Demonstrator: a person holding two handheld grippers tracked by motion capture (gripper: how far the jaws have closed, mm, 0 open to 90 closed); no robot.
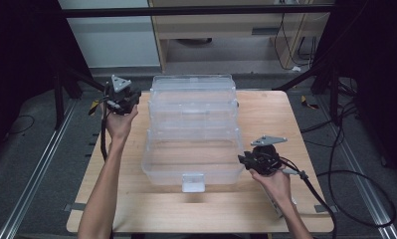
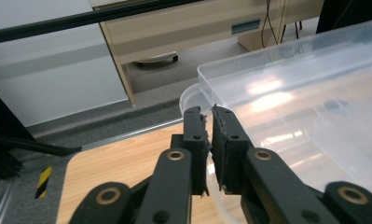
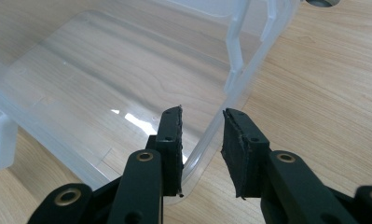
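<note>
A: Wooden table (image 1: 265, 107) carries the clear plastic storage box (image 1: 193, 164), with its clear lid (image 1: 193, 87) lying just behind it. Where are my claws?

B: My right claw (image 3: 201, 140) straddles the box's near right corner, wall between the jaws, pads not yet pressing. My left claw (image 2: 208, 140) sits at the lid's left corner, nearly closed, nothing between the jaws.

A: How do I do this well?

B: I'd say close the right fully on the wall to steady the box, then pinch the lid's rim squarely with the left.
</note>
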